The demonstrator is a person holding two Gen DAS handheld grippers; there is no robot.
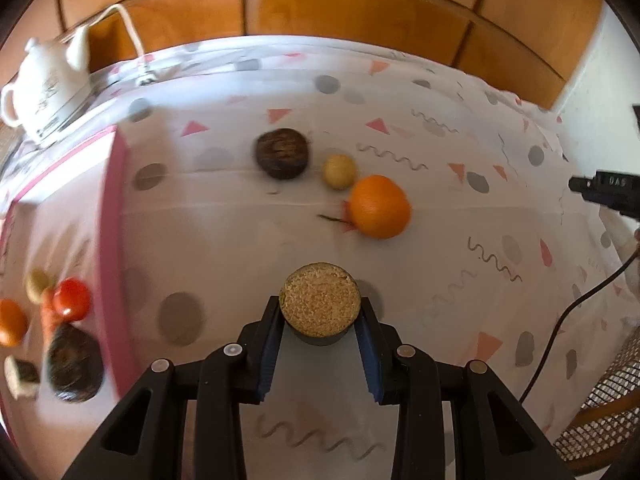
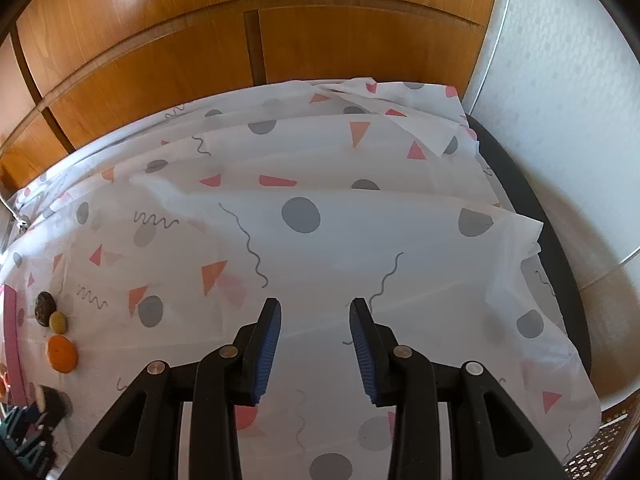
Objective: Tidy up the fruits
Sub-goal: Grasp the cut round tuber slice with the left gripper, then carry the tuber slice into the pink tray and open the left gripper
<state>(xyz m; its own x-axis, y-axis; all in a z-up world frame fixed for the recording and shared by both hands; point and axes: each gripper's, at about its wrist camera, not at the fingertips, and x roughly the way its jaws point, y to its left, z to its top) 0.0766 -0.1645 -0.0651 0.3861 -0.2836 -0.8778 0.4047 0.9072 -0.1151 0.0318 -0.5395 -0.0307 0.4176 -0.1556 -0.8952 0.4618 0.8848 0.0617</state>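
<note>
In the left wrist view my left gripper (image 1: 320, 314) is shut on a halved dark fruit (image 1: 320, 304) with a tan cut face, held above the tablecloth. Ahead on the cloth lie a dark brown round fruit (image 1: 282, 153), a small yellowish fruit (image 1: 339, 171) and an orange (image 1: 379, 207). At the left a pink-rimmed tray (image 1: 114, 216) holds a tomato (image 1: 72, 298), another orange (image 1: 11, 322), a dark fruit (image 1: 74, 364) and other pieces. My right gripper (image 2: 314, 310) is open and empty over bare cloth; the same three fruits show far left, the orange (image 2: 62, 354) nearest.
A white teapot (image 1: 48, 80) with a cord stands at the back left. Wooden cabinet doors (image 1: 320, 4) back the table. A cable (image 1: 572, 308) and a wicker chair (image 1: 608, 408) are at the right. The cloth's folded corner (image 2: 516, 240) and the table edge lie at the right.
</note>
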